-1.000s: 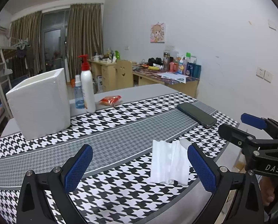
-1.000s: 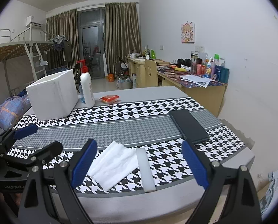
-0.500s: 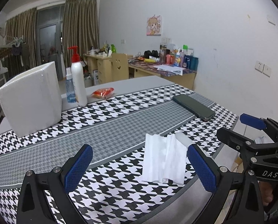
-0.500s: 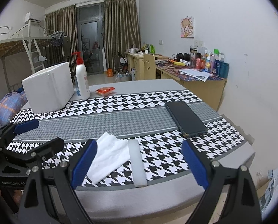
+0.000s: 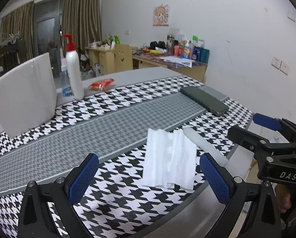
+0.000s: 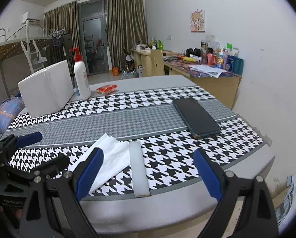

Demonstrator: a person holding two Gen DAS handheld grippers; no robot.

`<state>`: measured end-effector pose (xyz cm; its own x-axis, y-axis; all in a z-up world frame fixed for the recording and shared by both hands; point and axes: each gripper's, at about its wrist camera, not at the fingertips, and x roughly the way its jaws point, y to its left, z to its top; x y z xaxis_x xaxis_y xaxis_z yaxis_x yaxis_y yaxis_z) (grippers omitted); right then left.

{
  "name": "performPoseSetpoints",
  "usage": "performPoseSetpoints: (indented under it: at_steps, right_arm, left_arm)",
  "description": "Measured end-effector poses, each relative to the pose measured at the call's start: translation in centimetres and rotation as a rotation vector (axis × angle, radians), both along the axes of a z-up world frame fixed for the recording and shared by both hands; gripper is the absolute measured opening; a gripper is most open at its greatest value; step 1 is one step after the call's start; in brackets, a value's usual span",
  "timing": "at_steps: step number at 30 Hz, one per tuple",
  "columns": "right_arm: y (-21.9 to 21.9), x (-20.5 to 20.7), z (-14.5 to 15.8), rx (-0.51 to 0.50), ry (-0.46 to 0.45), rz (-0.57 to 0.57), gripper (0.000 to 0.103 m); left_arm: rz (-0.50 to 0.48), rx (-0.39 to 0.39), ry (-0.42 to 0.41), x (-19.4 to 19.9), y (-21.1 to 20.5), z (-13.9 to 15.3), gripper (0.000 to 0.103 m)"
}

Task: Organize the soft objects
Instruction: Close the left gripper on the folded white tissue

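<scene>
Your left gripper [image 5: 147, 177] hangs over the table's near edge with its blue pads spread wide and nothing between them; your right gripper [image 6: 148, 175] is spread just as wide and bare. The white tissue [image 5: 168, 158] lies flat on the houndstooth cloth [image 5: 100, 127] near that edge, touching a white foam strip [image 6: 138, 170] beside it. A dark phone [image 6: 195, 118] lies toward the table's right edge, and a white foam box [image 6: 46, 90] stands at the far left corner.
</scene>
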<state>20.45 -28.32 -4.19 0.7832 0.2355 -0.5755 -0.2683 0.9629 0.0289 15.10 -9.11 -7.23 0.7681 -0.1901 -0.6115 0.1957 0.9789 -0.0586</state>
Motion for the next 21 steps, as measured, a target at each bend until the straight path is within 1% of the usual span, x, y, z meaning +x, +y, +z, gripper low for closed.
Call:
performPoseSetpoints:
  at_steps: [3, 6, 11, 15, 21]
  right_arm:
    - [-0.1, 0.1, -0.4, -0.024, 0.001, -0.008, 0.094]
    - [-0.6, 0.5, -1.1, -0.012, 0.025, -0.01, 0.094]
    - [-0.8, 0.6, -1.5, -0.017, 0.04, -0.007, 0.094]
    - [-0.8, 0.5, -1.7, -0.028, 0.038, 0.001, 0.094]
    - [-1.6, 1.0, -2.3, -0.018, 0.062, -0.009, 0.094]
  left_arm:
    - [-0.005, 0.005, 0.003, 0.1, -0.3, -0.4, 0.102]
    - [-0.009, 0.002, 0.018, 0.5, -0.4, -0.6, 0.102]
    - [-0.021, -0.009, 0.049, 0.9, -0.8, -1.3, 0.102]
    - [-0.024, -0.003, 0.065, 1.3, -1.2, -1.7, 0.102]
    - [-0.012, 0.005, 0.092, 1.9, -1.3, -2.2, 0.102]
